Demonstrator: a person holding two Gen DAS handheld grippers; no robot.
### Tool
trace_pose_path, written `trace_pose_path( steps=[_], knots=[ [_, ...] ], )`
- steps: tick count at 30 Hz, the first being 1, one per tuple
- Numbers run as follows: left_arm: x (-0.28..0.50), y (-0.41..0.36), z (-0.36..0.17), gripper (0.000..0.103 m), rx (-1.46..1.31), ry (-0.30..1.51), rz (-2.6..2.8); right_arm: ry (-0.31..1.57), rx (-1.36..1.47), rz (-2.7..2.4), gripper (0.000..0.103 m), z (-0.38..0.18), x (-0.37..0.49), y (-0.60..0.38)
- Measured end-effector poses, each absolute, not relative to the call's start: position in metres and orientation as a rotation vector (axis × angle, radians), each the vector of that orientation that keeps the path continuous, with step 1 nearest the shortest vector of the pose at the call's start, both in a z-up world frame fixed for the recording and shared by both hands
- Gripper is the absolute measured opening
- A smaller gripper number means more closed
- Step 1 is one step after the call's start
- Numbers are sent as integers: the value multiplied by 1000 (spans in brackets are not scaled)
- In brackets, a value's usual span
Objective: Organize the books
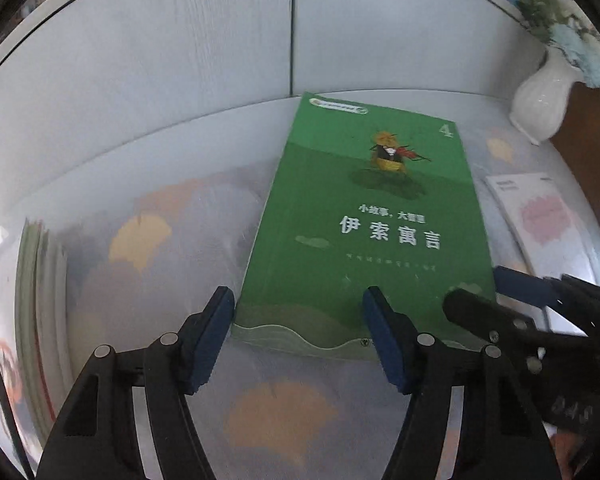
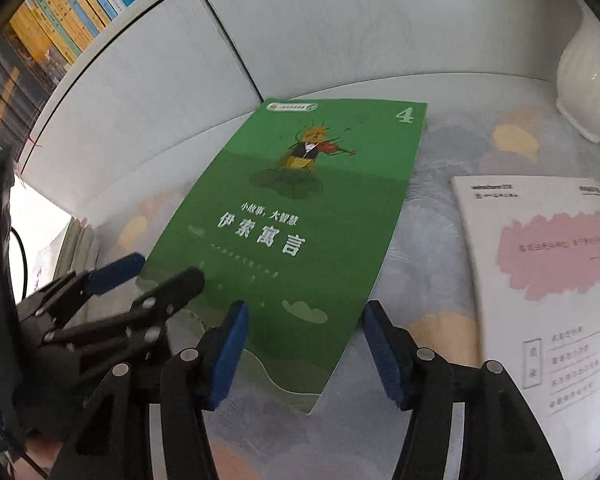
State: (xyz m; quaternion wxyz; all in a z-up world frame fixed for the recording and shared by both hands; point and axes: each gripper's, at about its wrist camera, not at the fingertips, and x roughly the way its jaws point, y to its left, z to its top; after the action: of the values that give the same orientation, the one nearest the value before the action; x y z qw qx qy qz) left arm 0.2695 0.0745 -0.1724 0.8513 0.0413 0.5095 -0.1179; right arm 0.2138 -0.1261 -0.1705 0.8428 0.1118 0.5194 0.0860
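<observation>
One green book [image 1: 364, 224], one white booklet [image 2: 540, 280], one vase [image 1: 540, 100]; both grippers' jaws part-open, straddling book corners.

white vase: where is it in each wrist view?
Left wrist: white vase at upper right, holding flowers, beyond the green book's far right corner.
Right wrist: white vase at far right edge, top cropped.
Shared landmark: the green book, lying flat.

Both wrist views look steeply down, close — left at the green book [image 1: 364, 216]'s near-left corner, right at its near-right; each shows the other gripper.
</observation>
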Motion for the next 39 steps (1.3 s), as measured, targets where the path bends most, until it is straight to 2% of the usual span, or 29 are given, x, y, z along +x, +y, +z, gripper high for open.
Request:
trace_pose_path(
  steps=[6, 13, 17, 21, 25, 28, 29, 36, 39],
  knots=[
    [202, 77, -165, 63, 87, 1096, -273, 1130, 178, 242, 58, -166, 189, -129],
    [96, 88, -162, 63, 2, 1168, -317, 1198, 123, 321, 59, -165, 105, -124],
    [54, 103, -170, 55, -23, 1207, -295, 1242, 109, 389, 58, -170, 42, -133],
    [58, 119, -175, 54, -99, 1214, -264, 1235, 67, 355, 57, -169, 5, -138],
    [68, 123, -177, 53, -116, 1213, -251, 1226, 184, 292, 54, -170, 3, -151],
    [79, 115, -176, 37, -125, 1208, -295, 1208, 237, 259, 49, -170, 9, -152],
    [77, 116, -175, 36, -139, 1210, -301, 1206, 244, 255, 49, -171, 12, -152],
    [66, 135, -135, 36, -424, 1083, -513, 1201, 351, 278, 49, -176, 18, -162],
    [73, 141, -140, 36, -529, 1091, -560, 1198, 445, 311, 49, -180, 19, -174]
  ],
)
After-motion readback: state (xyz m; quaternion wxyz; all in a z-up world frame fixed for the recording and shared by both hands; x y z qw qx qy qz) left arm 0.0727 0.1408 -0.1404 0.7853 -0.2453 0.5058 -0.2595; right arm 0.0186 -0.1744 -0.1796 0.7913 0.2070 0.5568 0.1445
